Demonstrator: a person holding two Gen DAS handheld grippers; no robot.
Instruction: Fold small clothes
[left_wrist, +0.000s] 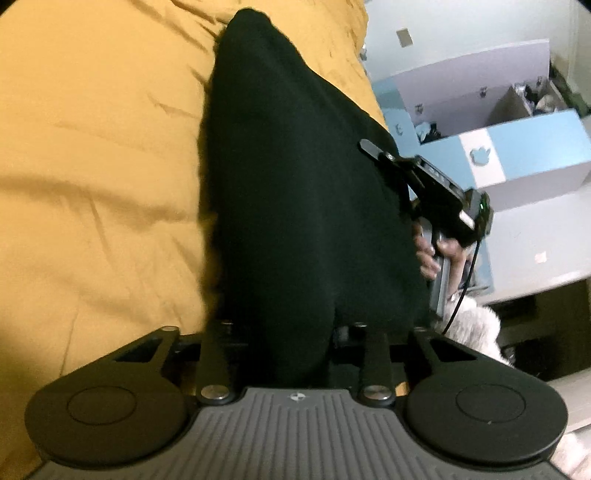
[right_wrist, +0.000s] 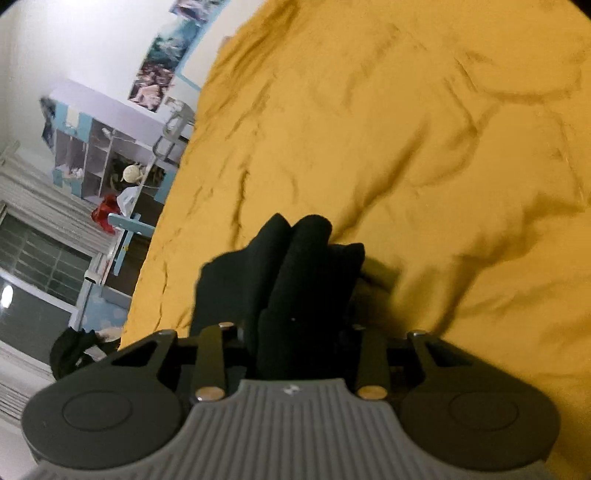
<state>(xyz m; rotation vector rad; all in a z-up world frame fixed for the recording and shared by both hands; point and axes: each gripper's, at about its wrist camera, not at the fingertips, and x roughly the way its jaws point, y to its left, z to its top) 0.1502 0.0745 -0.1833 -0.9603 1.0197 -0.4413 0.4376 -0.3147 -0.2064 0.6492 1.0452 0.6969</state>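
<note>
A black garment (left_wrist: 295, 177) lies stretched along the yellow bedspread (left_wrist: 92, 166), running from my left gripper (left_wrist: 291, 328) to the far end of the bed. Its near end is bunched between the left jaws, which are shut on it; the fingertips are hidden under the cloth. My right gripper (left_wrist: 373, 151), held by a hand (left_wrist: 430, 254), comes in at the garment's right edge. In the right wrist view a thick fold of the black garment (right_wrist: 291, 277) rises from between the right gripper (right_wrist: 295, 328) jaws, gripped and lifted slightly off the bedspread (right_wrist: 406, 147).
A blue and white cabinet (left_wrist: 517, 147) stands beyond the bed's right edge, and something white and furry (left_wrist: 476, 332) sits low beside it. On the other side are a shelf unit (right_wrist: 99, 155), a window (right_wrist: 33, 266) and a dark cloth (right_wrist: 74, 350) off the bed.
</note>
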